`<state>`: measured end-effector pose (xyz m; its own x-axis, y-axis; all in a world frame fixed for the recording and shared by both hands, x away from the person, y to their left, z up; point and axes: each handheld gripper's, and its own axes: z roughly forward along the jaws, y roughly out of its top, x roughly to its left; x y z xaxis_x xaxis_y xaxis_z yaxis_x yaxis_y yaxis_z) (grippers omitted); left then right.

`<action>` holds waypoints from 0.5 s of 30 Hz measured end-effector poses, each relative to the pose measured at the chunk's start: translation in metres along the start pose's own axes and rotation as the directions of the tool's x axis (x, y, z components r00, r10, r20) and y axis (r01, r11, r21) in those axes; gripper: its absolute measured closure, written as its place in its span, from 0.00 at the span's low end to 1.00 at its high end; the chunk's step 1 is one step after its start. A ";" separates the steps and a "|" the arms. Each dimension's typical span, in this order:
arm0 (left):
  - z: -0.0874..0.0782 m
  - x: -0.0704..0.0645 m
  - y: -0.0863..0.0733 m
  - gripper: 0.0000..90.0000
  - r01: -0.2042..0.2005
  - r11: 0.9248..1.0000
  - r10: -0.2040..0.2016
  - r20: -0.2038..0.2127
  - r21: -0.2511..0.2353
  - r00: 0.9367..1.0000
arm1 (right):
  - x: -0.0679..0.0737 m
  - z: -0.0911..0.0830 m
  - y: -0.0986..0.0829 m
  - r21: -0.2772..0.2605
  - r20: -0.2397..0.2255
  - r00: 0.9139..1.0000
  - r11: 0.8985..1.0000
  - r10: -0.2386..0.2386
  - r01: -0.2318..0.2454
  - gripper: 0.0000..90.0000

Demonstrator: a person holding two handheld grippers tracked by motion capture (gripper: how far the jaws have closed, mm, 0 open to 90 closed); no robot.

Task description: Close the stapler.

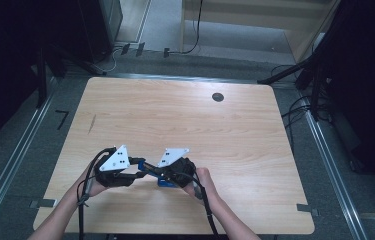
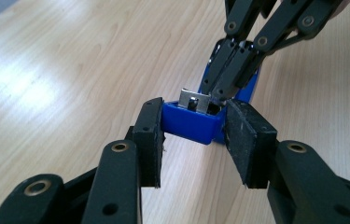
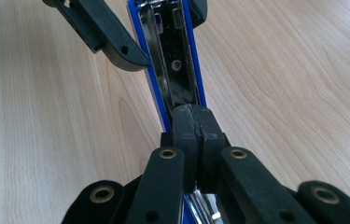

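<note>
A blue stapler (image 2: 186,125) lies opened on the wooden table (image 1: 175,115), near its front edge. My left gripper (image 2: 193,140) is shut on the stapler's blue front end, one pad pressed on each side. My right gripper (image 3: 195,121) is shut, pads together, with its tips down in the stapler's shiny metal channel (image 3: 178,70). In the left gripper view those right fingertips (image 2: 226,88) touch a small metal tab (image 2: 193,100) at the blue end. In the high view both grippers (image 1: 147,169) meet over the stapler (image 1: 162,183), hands close together. One left finger (image 3: 112,42) shows beside the stapler.
A small dark round hole (image 1: 218,97) sits in the table's far right part. Metal rails (image 1: 20,150) run along the floor on both sides, and cables (image 1: 295,107) lie by the right edge. A light wooden cabinet (image 1: 255,20) stands behind the table.
</note>
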<state>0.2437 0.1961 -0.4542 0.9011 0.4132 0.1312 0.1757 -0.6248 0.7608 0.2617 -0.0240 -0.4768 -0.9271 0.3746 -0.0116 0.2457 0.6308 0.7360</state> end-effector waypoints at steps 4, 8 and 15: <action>0.000 -0.001 0.002 0.66 -0.014 1.000 0.014 -0.001 -0.002 1.000 | -0.002 -0.002 -0.002 -0.001 -0.005 1.000 1.000 0.004 -0.004 1.00; 0.002 0.000 -0.001 0.63 0.003 1.000 -0.004 0.014 0.023 1.000 | -0.001 -0.002 -0.003 -0.003 -0.005 1.000 1.000 0.003 -0.003 1.00; 0.015 0.000 -0.008 0.61 0.024 0.998 -0.025 0.021 0.056 0.999 | -0.004 -0.008 -0.006 -0.008 -0.003 1.000 1.000 0.018 -0.018 1.00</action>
<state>0.2483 0.1909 -0.4699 0.9047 0.4145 0.0988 0.2189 -0.6510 0.7268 0.2619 -0.0354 -0.4759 -0.9234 0.3839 0.0038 0.2602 0.6186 0.7414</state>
